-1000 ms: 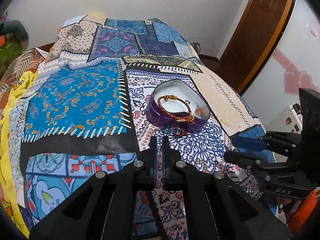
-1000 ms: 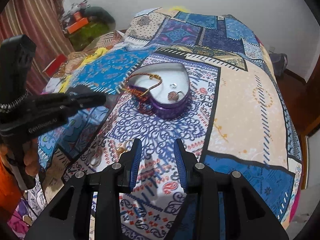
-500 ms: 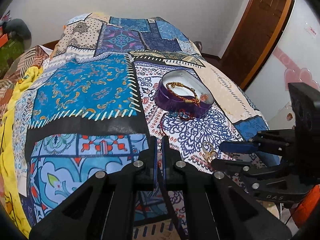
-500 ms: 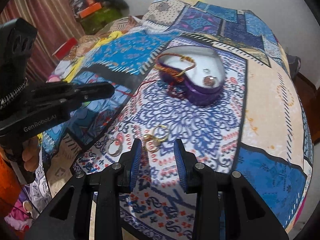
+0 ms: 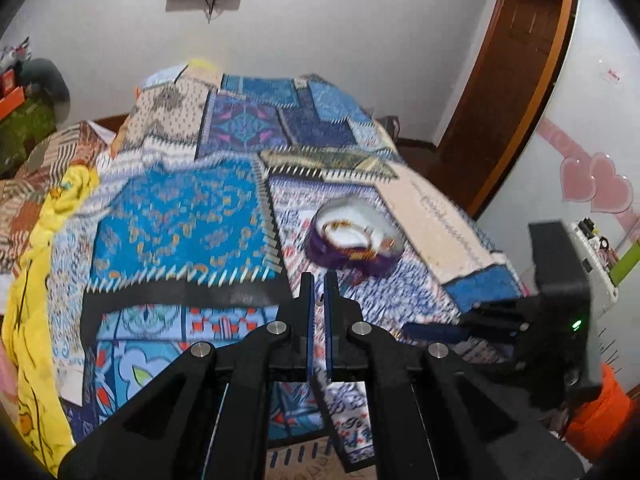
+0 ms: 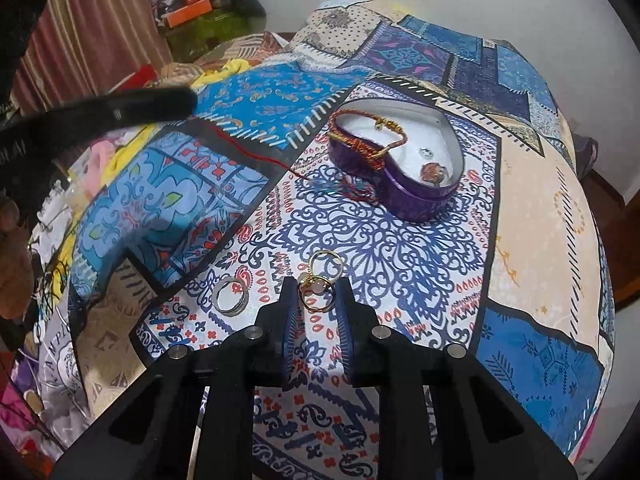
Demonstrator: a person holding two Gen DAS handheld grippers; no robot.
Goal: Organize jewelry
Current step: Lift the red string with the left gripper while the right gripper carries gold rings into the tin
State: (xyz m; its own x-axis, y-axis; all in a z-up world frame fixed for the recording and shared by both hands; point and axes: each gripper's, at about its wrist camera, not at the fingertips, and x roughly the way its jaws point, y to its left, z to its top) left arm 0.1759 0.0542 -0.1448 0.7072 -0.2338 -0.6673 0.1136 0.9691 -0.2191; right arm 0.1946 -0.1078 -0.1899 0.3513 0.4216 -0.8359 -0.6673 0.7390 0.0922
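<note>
patchwork bedspread (image 6: 532,208) carries purple heart box (image 6: 416,196), gold rings (image 6: 320,284), silver ring (image 6: 230,298), red cord (image 6: 248,148).

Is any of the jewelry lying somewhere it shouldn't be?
Yes. The red-and-gold bracelet hangs over the rim of the purple heart-shaped box, half in, half out. A red cord trails loose across the bedspread, and gold rings and a silver ring lie outside the box.

Right hand-held gripper (image 6: 316,305) open around gold rings (image 6: 320,280), silver ring (image 6: 229,297) beside, purple heart box (image 6: 416,184) beyond
</note>
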